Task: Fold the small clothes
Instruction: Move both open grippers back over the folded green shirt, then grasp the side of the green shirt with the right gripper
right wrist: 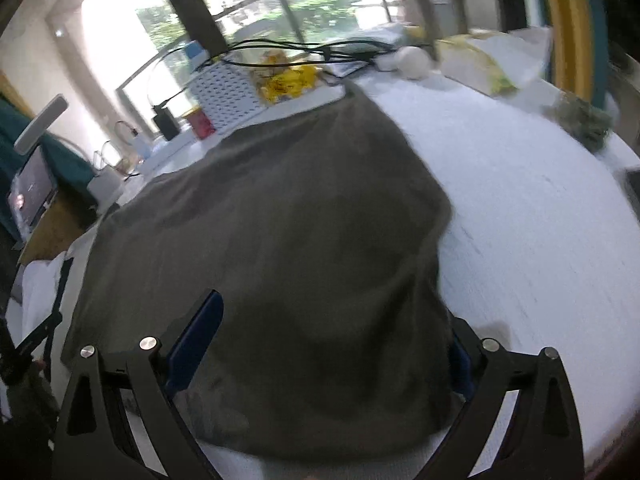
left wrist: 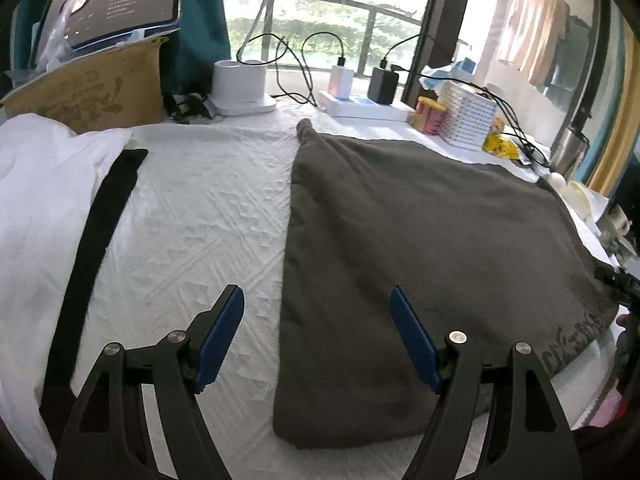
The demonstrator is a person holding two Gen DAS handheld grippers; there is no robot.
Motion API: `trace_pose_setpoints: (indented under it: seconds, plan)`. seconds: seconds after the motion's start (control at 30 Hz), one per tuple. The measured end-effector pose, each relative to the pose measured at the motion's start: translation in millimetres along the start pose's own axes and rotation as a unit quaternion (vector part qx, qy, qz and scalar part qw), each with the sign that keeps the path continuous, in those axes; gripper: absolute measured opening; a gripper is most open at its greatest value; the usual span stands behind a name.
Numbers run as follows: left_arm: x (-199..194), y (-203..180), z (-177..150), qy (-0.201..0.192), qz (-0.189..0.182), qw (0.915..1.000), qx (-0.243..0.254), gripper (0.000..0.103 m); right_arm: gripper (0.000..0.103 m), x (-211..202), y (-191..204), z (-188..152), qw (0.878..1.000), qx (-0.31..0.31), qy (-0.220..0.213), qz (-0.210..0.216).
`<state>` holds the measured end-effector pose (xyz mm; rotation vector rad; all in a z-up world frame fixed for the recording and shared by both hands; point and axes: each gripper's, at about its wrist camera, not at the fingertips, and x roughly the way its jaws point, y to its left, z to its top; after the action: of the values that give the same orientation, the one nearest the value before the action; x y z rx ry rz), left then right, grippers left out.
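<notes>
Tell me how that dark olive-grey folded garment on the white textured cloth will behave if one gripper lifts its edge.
The dark olive-grey folded garment probably droops limply; it lies flat with soft wrinkles. Its layers may slide apart, since the edges look loose. It likely drags the white textured cloth little.

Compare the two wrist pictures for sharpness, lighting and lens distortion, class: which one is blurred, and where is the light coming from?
Left wrist view: sharp; weave of the white cloth is crisp; window behind is overexposed, backlighting the grey garment; fisheye bends the table edge. Right wrist view: motion-blurred throughout, especially the clutter by the window; garment looks smeared; corners vignetted dark.
</notes>
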<state>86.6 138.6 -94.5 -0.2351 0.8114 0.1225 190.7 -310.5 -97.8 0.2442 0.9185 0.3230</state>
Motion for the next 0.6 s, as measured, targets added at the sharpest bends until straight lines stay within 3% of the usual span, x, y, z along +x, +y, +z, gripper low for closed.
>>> trace_pose_setpoints:
  seconds: [0.13,0.27,0.5,0.53,0.6]
  plan:
    - [9.2,-3.6,7.3,0.006,0.009,0.9999,0.001,0.078,0.095,16.5,2.7,18.2,1.0,-0.007,0.005,0.025]
    - [19.3,-11.8,16.4,0.013,0.012,0.9998,0.005,0.078,0.082,33.4,6.2,37.5,0.999,-0.024,0.014,0.022]
    - [32.4,-29.3,30.8,0.02,0.011,0.9995,0.022,0.078,0.071,53.4,7.6,56.5,0.998,-0.057,0.013,0.007]
    - [33.8,-30.4,32.2,0.021,0.011,0.9994,0.024,0.078,0.066,53.9,5.3,57.1,0.998,-0.055,0.01,0.005]
    - [37.0,-32.7,35.7,0.024,0.013,0.9993,0.024,0.078,0.044,54.1,-2.0,58.7,0.999,-0.04,0.005,-0.009]
